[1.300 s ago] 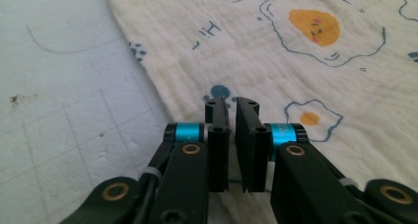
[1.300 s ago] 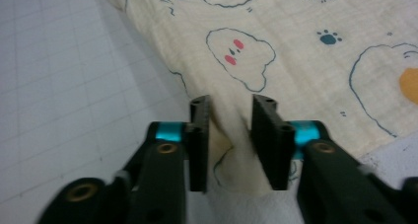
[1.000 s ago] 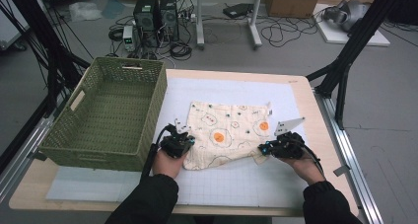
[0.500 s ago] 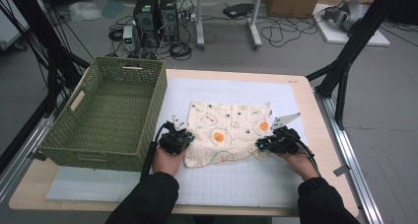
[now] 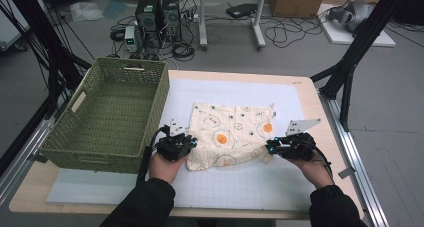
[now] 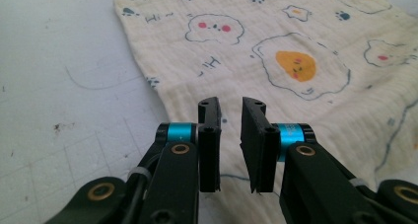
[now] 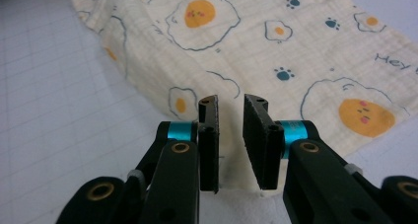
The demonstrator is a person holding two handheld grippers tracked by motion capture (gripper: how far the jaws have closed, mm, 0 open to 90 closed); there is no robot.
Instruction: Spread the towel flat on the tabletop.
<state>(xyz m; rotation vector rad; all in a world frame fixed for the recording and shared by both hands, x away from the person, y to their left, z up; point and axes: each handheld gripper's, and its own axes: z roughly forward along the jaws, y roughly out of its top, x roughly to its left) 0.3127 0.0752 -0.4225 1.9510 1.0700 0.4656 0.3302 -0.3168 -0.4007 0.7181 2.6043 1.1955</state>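
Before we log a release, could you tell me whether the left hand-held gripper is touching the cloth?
Cannot tell. In the left gripper view the left hand-held gripper has a gap between its jaws above the cloth, but contact underneath is hidden.

The cream cloth (image 6: 315, 76) carries small blue handwriting among its fried-egg drawings. In the left gripper view, "Hi" (image 6: 154, 18) stands just left of the white blob with pink cheeks (image 6: 213, 27), and a second "Hi" (image 6: 211, 63) sits just below that blob. In the right gripper view, "Hey" (image 7: 394, 61) stands at the cloth's right side, above the big yolk with a face (image 7: 365, 116); what follows the word is cut off by the frame edge. In the high view the print is too small to read.
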